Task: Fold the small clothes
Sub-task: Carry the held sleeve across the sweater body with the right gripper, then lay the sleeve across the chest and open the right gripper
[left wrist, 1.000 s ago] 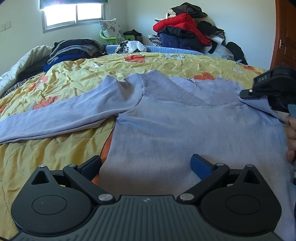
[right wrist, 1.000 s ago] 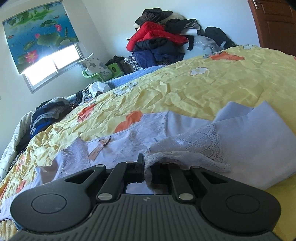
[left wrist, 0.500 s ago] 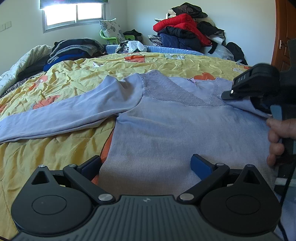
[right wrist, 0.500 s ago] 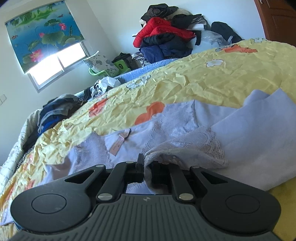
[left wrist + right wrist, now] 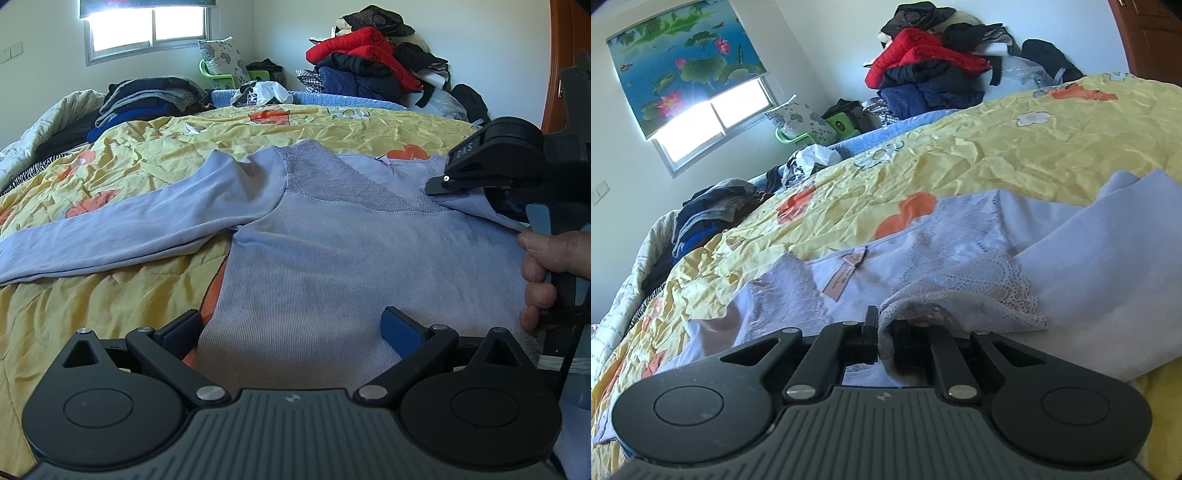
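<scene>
From the left wrist view, a bed carries a crumpled yellow quilt (image 5: 110, 302) with orange flowers. Behind it are a window (image 5: 147, 26), a heap of red and dark clothes (image 5: 369, 62) against the white wall, and a wooden door (image 5: 557, 74) at the right edge. A lavender long-sleeved top (image 5: 332, 258) lies flat on the quilt, one sleeve stretched out to the left. The left gripper (image 5: 291, 325) has its fingers spread wide over the hem, grasping nothing. On the right, a hand (image 5: 546, 266) holds the right gripper (image 5: 439, 186), pinching the top's shoulder.

From the right wrist view, a lotus-print blind (image 5: 687, 62) hangs over the window. The right gripper (image 5: 881, 332) has its fingers clenched on the lace-trimmed shoulder fabric, lifted off the quilt (image 5: 997, 155). A pink neck label (image 5: 846, 273) shows just ahead.
</scene>
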`<state>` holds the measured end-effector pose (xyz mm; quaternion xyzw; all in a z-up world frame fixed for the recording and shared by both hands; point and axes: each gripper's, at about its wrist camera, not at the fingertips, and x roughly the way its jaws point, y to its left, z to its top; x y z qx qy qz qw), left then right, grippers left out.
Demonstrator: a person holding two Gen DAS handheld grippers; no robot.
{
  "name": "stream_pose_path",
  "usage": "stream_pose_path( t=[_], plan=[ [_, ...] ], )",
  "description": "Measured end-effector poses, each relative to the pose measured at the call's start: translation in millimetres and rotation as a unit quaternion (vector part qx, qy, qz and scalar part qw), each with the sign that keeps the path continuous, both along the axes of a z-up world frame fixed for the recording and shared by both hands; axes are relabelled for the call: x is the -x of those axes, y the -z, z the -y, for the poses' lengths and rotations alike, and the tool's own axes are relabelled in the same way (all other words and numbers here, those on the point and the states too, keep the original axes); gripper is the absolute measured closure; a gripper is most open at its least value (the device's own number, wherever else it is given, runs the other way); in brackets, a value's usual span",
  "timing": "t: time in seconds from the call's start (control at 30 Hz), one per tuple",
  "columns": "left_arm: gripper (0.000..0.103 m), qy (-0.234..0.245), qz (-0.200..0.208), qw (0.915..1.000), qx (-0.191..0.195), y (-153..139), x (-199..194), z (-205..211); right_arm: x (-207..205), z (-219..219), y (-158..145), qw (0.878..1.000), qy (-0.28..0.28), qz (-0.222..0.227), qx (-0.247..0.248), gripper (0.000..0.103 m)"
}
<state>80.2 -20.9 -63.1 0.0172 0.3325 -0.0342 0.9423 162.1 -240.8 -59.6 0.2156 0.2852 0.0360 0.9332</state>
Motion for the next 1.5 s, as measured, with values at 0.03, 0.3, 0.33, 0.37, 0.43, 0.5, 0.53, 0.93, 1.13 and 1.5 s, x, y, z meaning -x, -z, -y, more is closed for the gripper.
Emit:
stream_pose_path(
  t=[0.03,0.3,0.33,0.37,0.43,0.5,0.53,0.93,1.13,1.5],
  plan=[
    [0.000,0.000,0.000,1.0000,0.000,0,0,0,-1,-2,0,1.000,-0.002,0.000,0.001,0.091],
    [0.000,0.000,0.000,1.0000,0.000,0,0,0,-8,-20,-6,1.000,-0.021,0.003,0.002,0.091],
    [0.000,0.000,0.000,1.0000,0.000,0,0,0,-10,-22,-6,1.000,-0.024,0.002,0.001,0.091],
    [0.000,0.000,0.000,1.0000,0.001,0,0,0,-13,-25,-7,1.000,-0.027,0.002,-0.001,0.091],
    [0.000,-0.001,0.000,1.0000,0.002,0,0,-1,-18,-32,-8,0.999,-0.036,0.002,-0.004,0.091],
    [0.000,-0.003,0.000,1.0000,0.002,0,0,-1,-25,-43,-10,0.999,-0.048,0.003,0.002,0.091],
    [0.000,-0.007,0.000,1.0000,0.004,0,0,-2,-28,-49,-11,0.998,-0.056,0.004,0.008,0.091],
    [0.000,-0.011,0.000,0.9999,0.009,1,0,-3,-47,-85,-19,0.989,-0.131,-0.004,0.073,0.090],
    [0.000,-0.011,0.000,0.9999,0.008,1,0,-2,-59,-120,-23,0.972,-0.184,0.001,0.148,0.086],
    [0.000,-0.011,0.001,0.9999,0.008,0,0,-3,-64,-161,-26,0.943,-0.240,0.011,0.231,0.053]
  ],
)
